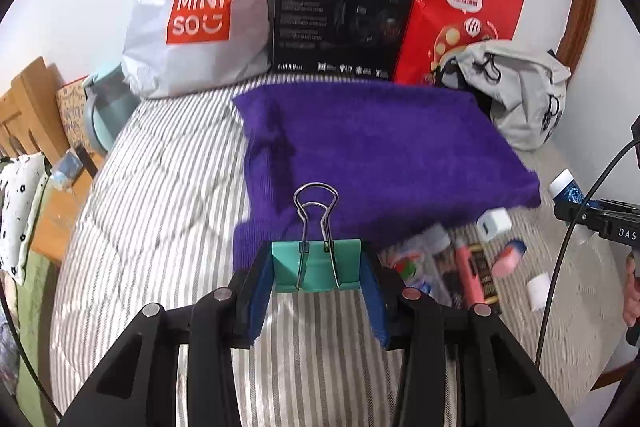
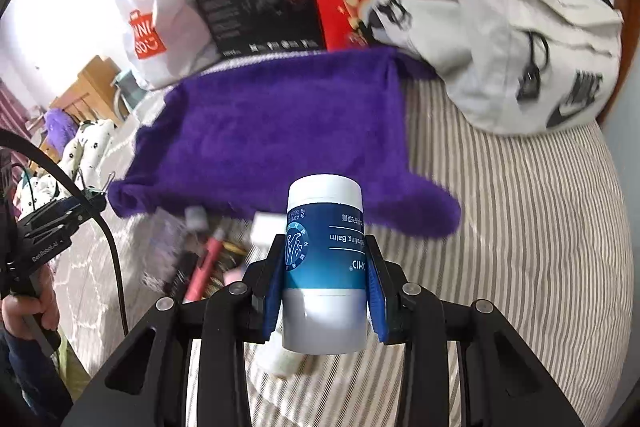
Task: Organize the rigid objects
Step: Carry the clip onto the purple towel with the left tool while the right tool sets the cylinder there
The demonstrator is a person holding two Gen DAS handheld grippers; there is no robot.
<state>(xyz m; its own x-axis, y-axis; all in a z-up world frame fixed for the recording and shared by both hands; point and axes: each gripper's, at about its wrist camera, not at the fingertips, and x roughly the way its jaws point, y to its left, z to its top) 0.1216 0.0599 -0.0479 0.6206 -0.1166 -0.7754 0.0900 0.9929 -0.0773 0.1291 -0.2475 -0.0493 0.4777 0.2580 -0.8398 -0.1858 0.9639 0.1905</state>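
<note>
My left gripper (image 1: 316,267) is shut on a teal binder clip (image 1: 316,265), whose wire handles point forward over the near edge of a purple towel (image 1: 380,151). My right gripper (image 2: 324,275) is shut on a blue and white balm tube (image 2: 325,259), held cap forward above the striped bed. The towel (image 2: 276,131) lies spread on the bed in front of both grippers. Just before its near edge lies a blurred pile of small items: a white charger block (image 1: 494,225), a pink pen (image 1: 468,271), a pink and blue tube (image 1: 510,259). The right gripper shows at the left wrist view's right edge with the balm tube (image 1: 566,189).
Against the wall behind the towel stand a white Miniso bag (image 1: 192,11), a black box (image 1: 340,11) and a red paper bag (image 1: 460,11). A grey drawstring bag (image 2: 516,43) lies at the right. Wooden furniture (image 1: 36,115) stands left of the striped bed (image 1: 160,195). A hand (image 2: 24,311) holds the left gripper.
</note>
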